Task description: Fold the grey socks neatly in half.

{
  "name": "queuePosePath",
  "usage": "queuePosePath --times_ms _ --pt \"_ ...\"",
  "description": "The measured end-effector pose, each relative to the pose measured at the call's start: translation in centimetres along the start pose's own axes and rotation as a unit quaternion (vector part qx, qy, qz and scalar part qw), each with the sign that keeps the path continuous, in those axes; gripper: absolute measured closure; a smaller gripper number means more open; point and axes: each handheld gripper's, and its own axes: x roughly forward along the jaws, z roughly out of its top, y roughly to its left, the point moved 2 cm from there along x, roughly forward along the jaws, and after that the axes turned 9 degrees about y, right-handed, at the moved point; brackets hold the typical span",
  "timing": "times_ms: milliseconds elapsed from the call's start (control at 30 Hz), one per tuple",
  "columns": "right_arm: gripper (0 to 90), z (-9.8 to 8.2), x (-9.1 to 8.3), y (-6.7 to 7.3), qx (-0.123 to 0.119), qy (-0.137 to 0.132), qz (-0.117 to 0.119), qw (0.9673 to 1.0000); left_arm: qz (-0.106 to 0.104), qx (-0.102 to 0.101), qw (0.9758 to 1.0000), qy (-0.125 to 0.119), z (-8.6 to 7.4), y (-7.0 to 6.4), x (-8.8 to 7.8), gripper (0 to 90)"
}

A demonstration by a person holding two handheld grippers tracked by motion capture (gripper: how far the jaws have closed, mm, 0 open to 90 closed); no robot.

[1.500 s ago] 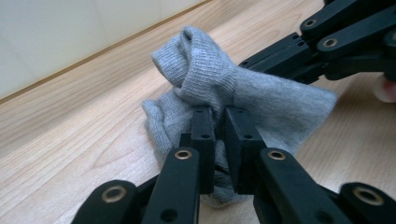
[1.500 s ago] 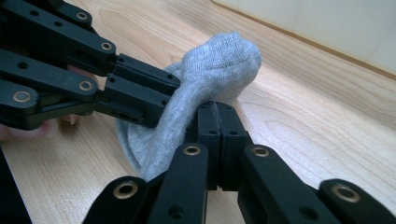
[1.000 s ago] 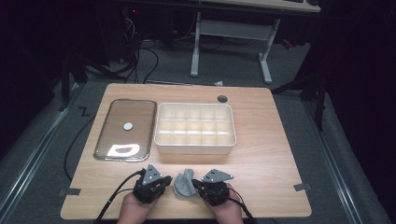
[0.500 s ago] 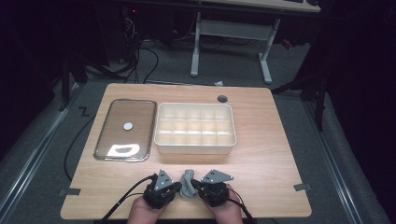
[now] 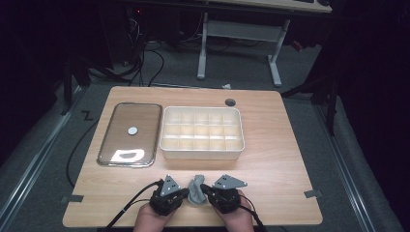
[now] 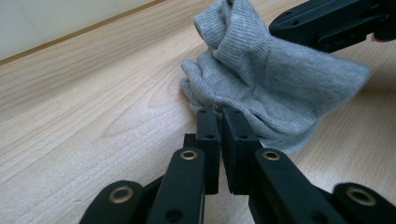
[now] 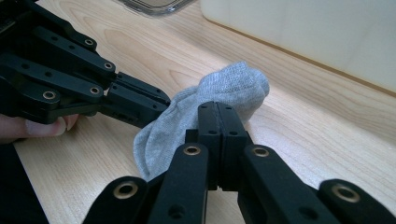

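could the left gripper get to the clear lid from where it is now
Probably yes: the lid lies flat on the table's left half, bare wood between it and the left gripper, though that gripper is shut on the grey sock.

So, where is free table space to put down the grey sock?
Bare wood lies right of the divided tray up to the table edge, and in the strip between tray and grippers. The left side is crowded by the lid; the grey sock sits between both grippers.

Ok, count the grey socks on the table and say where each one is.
1. The grey sock lies bunched at the near edge of the table, between the left tool and the right tool. Another could hide inside the bundle.
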Motion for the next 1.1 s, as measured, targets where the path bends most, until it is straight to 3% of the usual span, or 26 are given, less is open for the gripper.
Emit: queuePosePath --times_ms 233,500,700,800,933,1000,1100 --pt "90.0 0.1 0.3 0.6 -0.01 0.002 -0.001 1.0 -0.004 -0.003 1.0 -0.007 0.2 -0.3 0.4 86.9" --pt "90.0 0.8 0.6 0.0 -0.006 0.001 -0.012 0.9999 -0.005 0.009 0.9998 -0.016 1.2 -0.8 1.3 89.2" --pt "90.0 0.5 0.4 0.4 -0.01 -0.001 -0.02 0.9998 -0.001 0.021 0.9997 -0.013 1.2 -1.2 1.4 89.4" --pt "90.0 0.5 0.4 0.5 -0.014 0.001 -0.016 0.9998 -0.01 0.021 0.9996 -0.014 1.2 -1.2 1.3 88.9" --pt "90.0 0.0 1.0 0.5 -0.014 0.018 -0.011 0.9997 -0.007 0.017 0.9998 -0.012 1.1 -0.6 1.0 80.6" --pt "90.0 -0.2 1.3 0.5 -0.009 0.016 -0.001 0.9998 -0.007 0.01 0.9997 -0.021 1.0 -0.1 0.6 80.4" --pt "90.0 -0.2 1.4 0.7 -0.015 0.017 -0.004 0.9997 -0.002 0.001 0.9993 -0.038 1.2 0.6 -0.3 80.5"
